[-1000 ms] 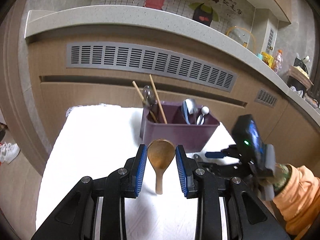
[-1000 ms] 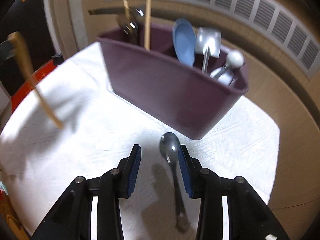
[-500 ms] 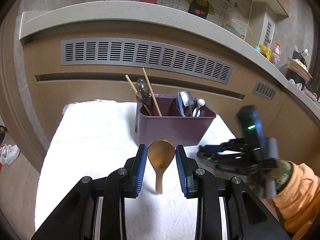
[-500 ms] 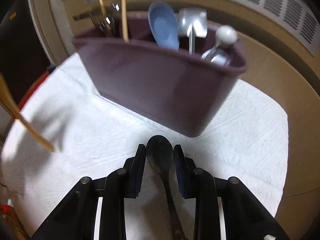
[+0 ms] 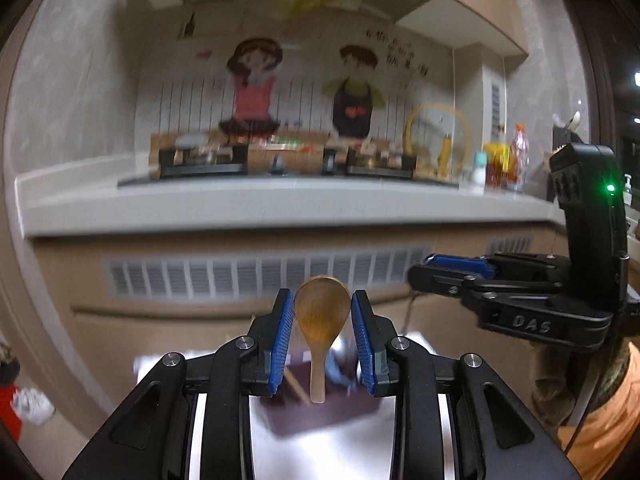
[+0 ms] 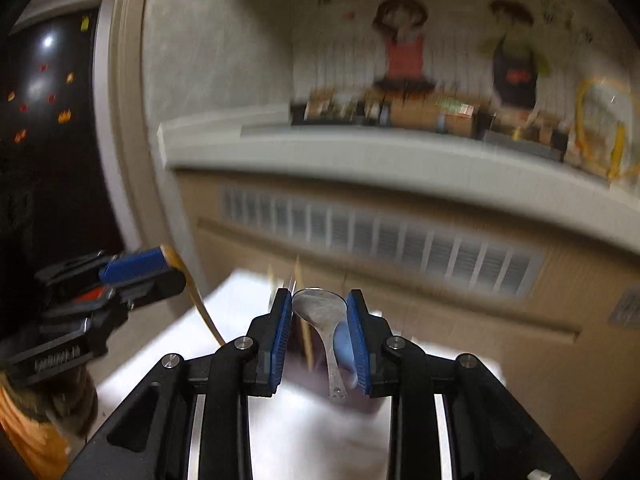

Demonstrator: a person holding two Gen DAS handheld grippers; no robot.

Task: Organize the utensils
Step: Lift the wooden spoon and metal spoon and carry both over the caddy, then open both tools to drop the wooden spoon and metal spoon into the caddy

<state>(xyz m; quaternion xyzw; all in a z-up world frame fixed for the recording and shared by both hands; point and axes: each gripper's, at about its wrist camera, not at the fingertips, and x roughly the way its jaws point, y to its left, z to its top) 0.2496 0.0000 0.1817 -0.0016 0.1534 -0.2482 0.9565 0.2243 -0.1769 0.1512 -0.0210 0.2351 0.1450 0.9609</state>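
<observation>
Purple caddy on white-clothed surface, blurred, already holds several utensils | left hand-held gripper pinches wooden spoon by its bowl, raised above the caddy | right hand-held gripper pinches metal spoon likewise above the caddy | both spoons left to drop in

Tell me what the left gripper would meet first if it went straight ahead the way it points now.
Probably the vent grille in the cabinet front under the counter. The left gripper, shut on the wooden spoon, points level, above the blurred purple holder. Depth is unclear.
</observation>
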